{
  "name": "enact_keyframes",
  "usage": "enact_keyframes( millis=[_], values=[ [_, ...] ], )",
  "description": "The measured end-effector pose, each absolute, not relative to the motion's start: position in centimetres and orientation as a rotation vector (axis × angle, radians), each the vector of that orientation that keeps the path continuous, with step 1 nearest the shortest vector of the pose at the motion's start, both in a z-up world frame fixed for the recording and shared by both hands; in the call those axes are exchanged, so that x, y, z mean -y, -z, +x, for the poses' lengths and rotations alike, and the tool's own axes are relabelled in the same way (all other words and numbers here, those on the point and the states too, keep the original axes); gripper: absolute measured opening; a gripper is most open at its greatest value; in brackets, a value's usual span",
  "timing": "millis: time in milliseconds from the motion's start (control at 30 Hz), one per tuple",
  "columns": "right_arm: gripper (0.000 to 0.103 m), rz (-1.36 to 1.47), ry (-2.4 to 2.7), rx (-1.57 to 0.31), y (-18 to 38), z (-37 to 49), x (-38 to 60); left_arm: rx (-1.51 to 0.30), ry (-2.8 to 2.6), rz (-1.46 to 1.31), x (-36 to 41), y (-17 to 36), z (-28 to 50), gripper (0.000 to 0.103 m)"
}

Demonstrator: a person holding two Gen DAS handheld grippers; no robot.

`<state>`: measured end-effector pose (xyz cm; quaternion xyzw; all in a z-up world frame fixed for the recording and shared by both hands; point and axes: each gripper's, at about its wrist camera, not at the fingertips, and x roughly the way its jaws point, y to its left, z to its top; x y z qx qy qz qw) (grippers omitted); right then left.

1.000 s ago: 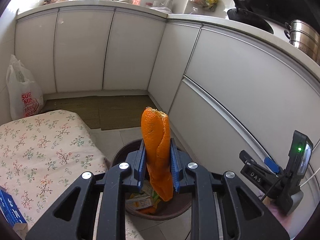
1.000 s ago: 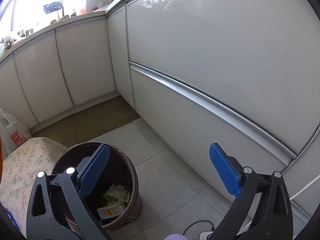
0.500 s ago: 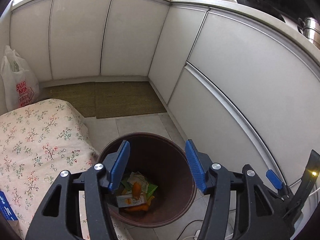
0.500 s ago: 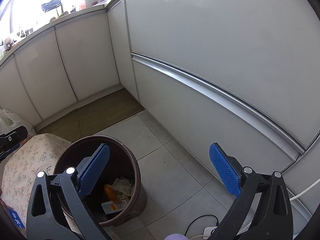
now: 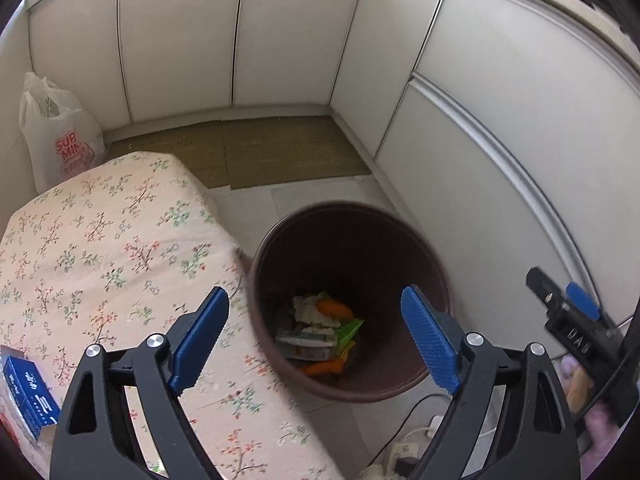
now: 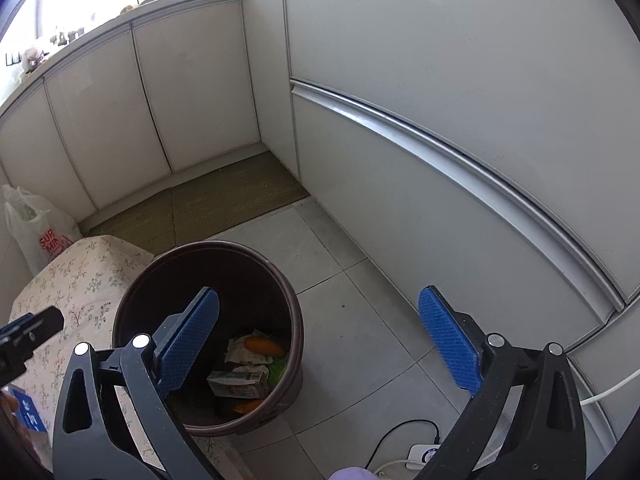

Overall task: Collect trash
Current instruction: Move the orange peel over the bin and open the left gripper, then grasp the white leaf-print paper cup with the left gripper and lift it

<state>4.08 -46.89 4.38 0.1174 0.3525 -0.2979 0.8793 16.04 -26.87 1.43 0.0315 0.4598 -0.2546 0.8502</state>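
A dark brown round bin [image 5: 400,220] [image 6: 288,292] stands on the tiled floor beside a flower-cloth table [image 5: 100,248]. Inside lie an orange peel [image 5: 335,308] [image 6: 264,346], paper wrappers and a small carton [image 6: 236,384]. My left gripper [image 5: 316,320] hangs above the bin's mouth, its jaws still opening with nothing between them. My right gripper [image 6: 320,340] is open wide and empty, over the bin's right rim and the floor. The right gripper's body [image 5: 572,320] shows at the right of the left wrist view.
White cabinet fronts [image 6: 440,80] wrap around the corner close behind the bin. A woven mat [image 5: 280,152] lies at their foot, with a white shopping bag [image 5: 60,136] at far left. A blue box [image 5: 28,392] sits on the cloth. Cables and a plug strip [image 6: 424,452] lie on the floor.
My left gripper let go of the orange peel, which fell into the bin; its jaws spread wide and it tipped down toward the bin. The right gripper barely moved.
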Motion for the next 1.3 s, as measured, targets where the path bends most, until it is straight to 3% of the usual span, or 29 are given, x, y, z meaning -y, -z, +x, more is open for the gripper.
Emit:
enact_keyframes(
  millis=[567, 1100, 1167, 1300],
  values=[
    [0.096, 0.138, 0.498, -0.837, -2.9, 7.2, 42.0, -1.242, 0.486, 0.201, 11.8, 7.0, 12.5, 0.085],
    [0.096, 0.041, 0.494, -0.88, -1.7, 9.0, 39.4, -1.276, 0.763, 0.265, 14.4, 10.4, 10.0, 0.085],
    [0.096, 0.036, 0.488, -0.882, -1.6, 9.3, 39.1, -1.26, 0.778, 0.268, 14.9, 10.3, 9.4, 0.075],
    [0.096, 0.012, 0.472, -0.886, -1.4, 9.8, 38.3, -1.265, 0.767, 0.232, 15.2, 10.4, 8.9, 0.073]
  ],
)
